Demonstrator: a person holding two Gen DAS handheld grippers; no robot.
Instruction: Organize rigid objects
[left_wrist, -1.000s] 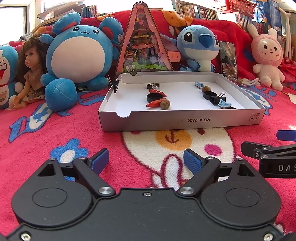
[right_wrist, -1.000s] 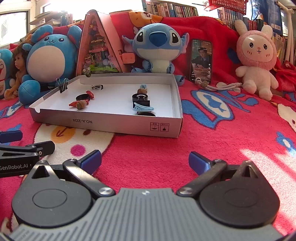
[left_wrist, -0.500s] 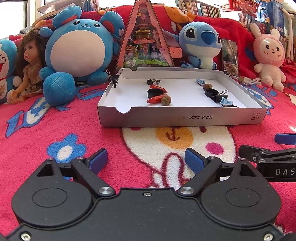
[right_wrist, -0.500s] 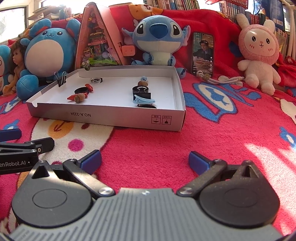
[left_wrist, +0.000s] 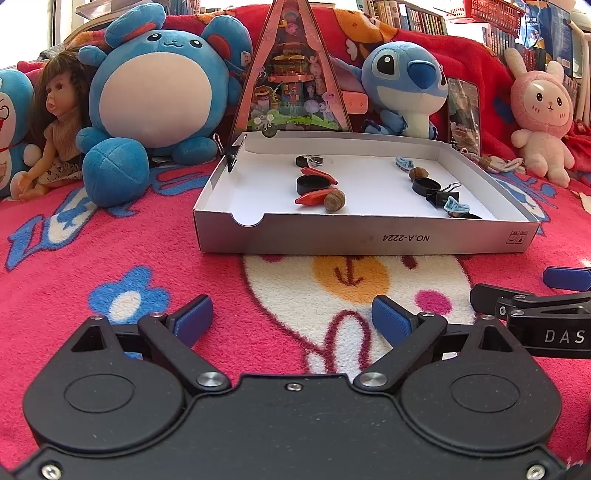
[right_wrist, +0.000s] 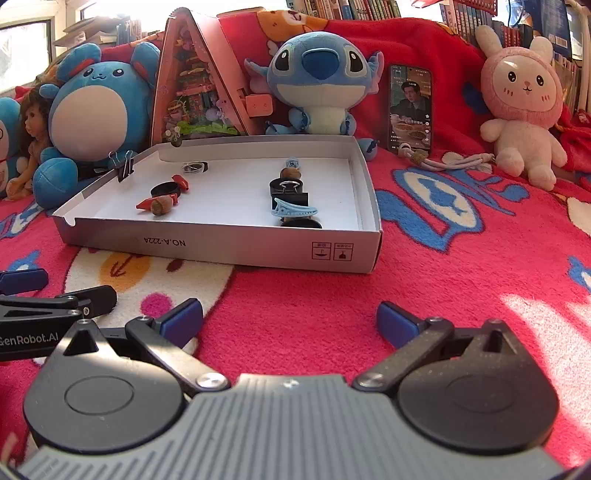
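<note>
White box (left_wrist: 369, 236) on a red blanket (left_wrist: 110, 266) with blue flowers.

White shallow box (left_wrist: 369, 236) on red blanket. Left row: black ring (left_wrist: 303, 161), red pepper (left_wrist: 318, 175), black cap (left_wrist: 312, 184), second pepper (left_wrist: 310, 198) touching acorn (left_wrist: 334, 199). Right row: blue clips (right_wrist: 294, 211), acorn, black caps, binder clip (left_wrist: 443, 194).
</note>
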